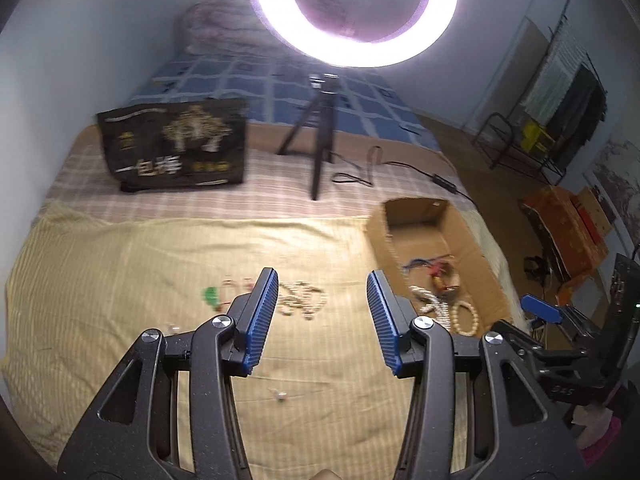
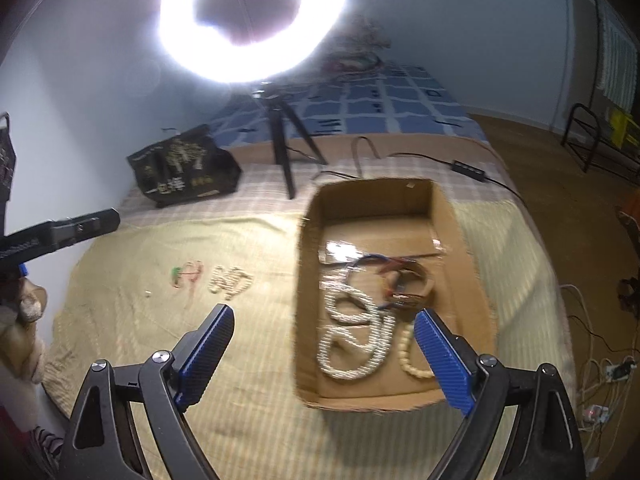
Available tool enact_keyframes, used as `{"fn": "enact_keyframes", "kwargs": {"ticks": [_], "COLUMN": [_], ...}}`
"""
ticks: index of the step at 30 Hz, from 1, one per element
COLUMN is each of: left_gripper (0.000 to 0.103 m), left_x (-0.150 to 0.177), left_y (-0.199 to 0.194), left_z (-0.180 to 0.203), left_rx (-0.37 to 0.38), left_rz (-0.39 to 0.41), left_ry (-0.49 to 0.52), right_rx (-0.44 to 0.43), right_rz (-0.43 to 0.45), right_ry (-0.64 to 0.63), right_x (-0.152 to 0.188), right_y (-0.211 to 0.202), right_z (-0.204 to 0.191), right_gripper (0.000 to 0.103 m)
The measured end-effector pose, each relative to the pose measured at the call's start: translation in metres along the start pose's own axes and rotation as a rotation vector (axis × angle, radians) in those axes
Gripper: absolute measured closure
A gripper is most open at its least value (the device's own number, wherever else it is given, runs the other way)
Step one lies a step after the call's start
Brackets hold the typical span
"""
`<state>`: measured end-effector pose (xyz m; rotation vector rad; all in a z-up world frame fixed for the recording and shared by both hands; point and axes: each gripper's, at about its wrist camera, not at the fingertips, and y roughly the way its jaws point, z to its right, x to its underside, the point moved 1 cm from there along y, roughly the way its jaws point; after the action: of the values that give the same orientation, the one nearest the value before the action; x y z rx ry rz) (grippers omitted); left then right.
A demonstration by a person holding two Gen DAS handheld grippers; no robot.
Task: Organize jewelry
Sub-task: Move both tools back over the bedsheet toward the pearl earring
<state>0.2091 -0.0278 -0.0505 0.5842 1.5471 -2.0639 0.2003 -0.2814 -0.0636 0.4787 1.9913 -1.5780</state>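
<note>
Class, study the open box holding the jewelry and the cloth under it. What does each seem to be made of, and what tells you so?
The box: plain brown corrugated cardboard, matte, with raw cut edges and shiny tape inside. The cloth: soft woven fabric, pale yellow with fine stripes, slightly rumpled; probably cotton or towelling, though blur leaves that open.
</note>
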Motion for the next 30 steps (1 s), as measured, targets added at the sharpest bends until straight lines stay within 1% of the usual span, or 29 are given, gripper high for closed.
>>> {"fn": "enact_keyframes", "kwargs": {"ticks": [3, 8, 10, 13, 15, 16, 18, 19, 22, 24, 26, 30], "left_gripper": [0.056, 0.056, 0.056, 0.060, 0.065, 0.067, 0.069, 0.073, 0.077, 0.082, 0.083, 0.084], "left_x": [0.001, 0.005, 0.006, 0.009, 0.010, 0.012, 0.017, 0.019, 0.030, 0.038, 0.045, 0.055], "left_y": [-0.004, -0.006, -0.006, -0.006, -0.003, 0.000, 0.005, 0.010, 0.027, 0.042, 0.052, 0.070], "left_z": [-0.023, -0.059, -0.071, -0.088, -0.097, -0.104, -0.115, -0.120, -0.135, -0.144, -0.149, -0.153], "left_rx": [-0.018, -0.054, -0.062, -0.075, -0.076, -0.072, -0.069, -0.068, -0.055, -0.046, -0.045, -0.061], "left_rz": [0.002, 0.004, -0.003, -0.007, -0.020, -0.030, -0.050, -0.065, -0.124, -0.181, -0.210, -0.250], "left_ry": [-0.026, -0.045, -0.059, -0.071, -0.082, -0.095, -0.125, -0.137, -0.180, -0.217, -0.241, -0.252], "right_rx": [-0.032, -0.088, -0.106, -0.138, -0.152, -0.162, -0.183, -0.194, -0.217, -0.230, -0.248, -0.281], "right_rz": [-0.002, -0.030, -0.046, -0.078, -0.094, -0.104, -0.124, -0.137, -0.174, -0.199, -0.225, -0.265], "right_ry": [-0.004, -0.039, -0.052, -0.072, -0.086, -0.096, -0.109, -0.116, -0.121, -0.114, -0.099, -0.075], "right_x": [-0.003, -0.005, -0.003, 0.000, 0.002, 0.004, 0.009, 0.012, 0.019, 0.024, 0.028, 0.034], "right_y": [0.005, 0.019, 0.025, 0.034, 0.040, 0.043, 0.050, 0.054, 0.064, 0.071, 0.079, 0.092], "right_z": [-0.014, -0.044, -0.055, -0.071, -0.080, -0.086, -0.096, -0.100, -0.109, -0.112, -0.115, -0.118], "right_gripper": [0.010, 0.016, 0.022, 0.028, 0.031, 0.033, 0.036, 0.038, 0.043, 0.048, 0.052, 0.059]}}
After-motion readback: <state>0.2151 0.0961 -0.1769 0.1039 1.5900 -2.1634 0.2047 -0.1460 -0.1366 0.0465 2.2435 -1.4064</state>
